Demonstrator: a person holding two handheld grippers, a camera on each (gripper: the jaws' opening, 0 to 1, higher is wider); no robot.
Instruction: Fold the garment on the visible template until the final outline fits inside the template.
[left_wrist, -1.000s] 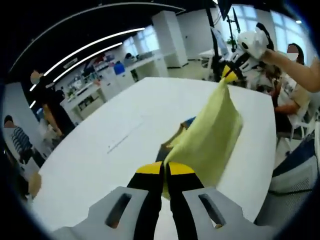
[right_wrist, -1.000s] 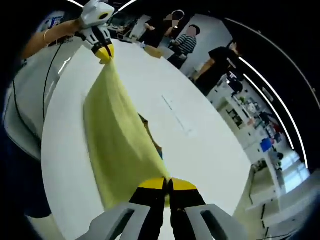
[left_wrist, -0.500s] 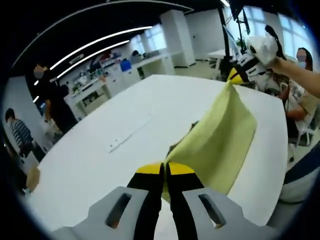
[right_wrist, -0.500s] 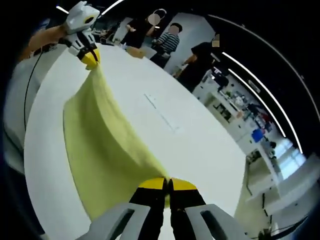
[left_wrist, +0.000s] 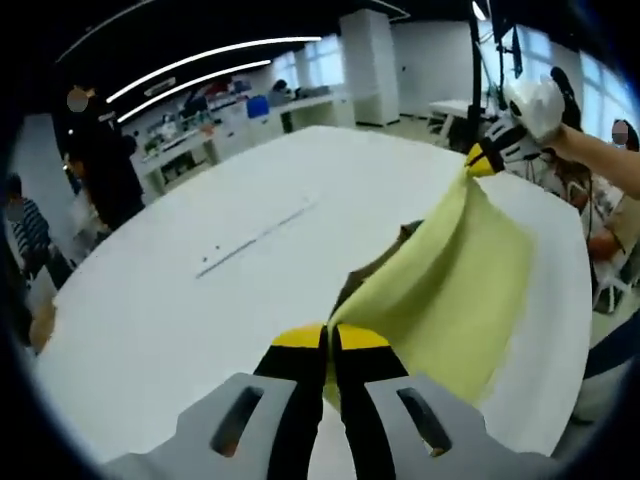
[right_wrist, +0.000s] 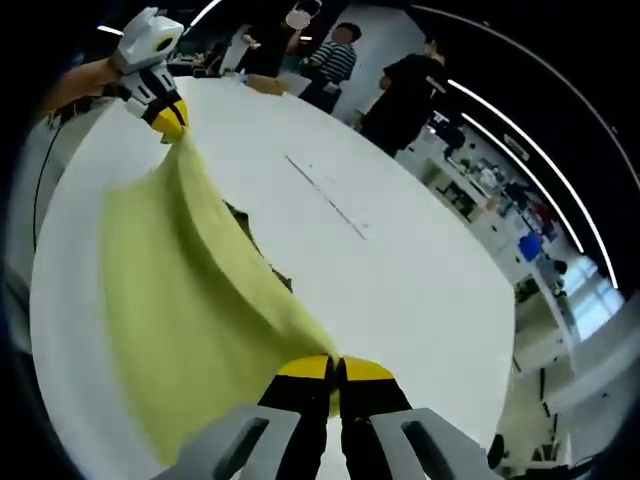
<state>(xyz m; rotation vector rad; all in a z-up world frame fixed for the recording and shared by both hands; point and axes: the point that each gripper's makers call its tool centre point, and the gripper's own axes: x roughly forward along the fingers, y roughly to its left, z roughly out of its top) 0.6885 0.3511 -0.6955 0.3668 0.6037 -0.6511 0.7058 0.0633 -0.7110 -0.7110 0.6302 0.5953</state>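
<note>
Lowered garment (left_wrist: 450, 290), stretched between both hand-held grippers

One yellow garment (left_wrist: 450, 290) is counted, stretched between two grippers — the left gripper (left_wrist: 331, 338) and the right gripper (right_wrist: 335, 369), each with its jaws pressed together on the cloth. One white table (right_wrist: 400, 260) is seen beneath, and one thin line (right_wrist: 326, 198) is marked on its top. Three people (right_wrist: 400, 95) are counted standing at the far edge of the table in the right gripper view — their number beyond that cannot be told.
</note>
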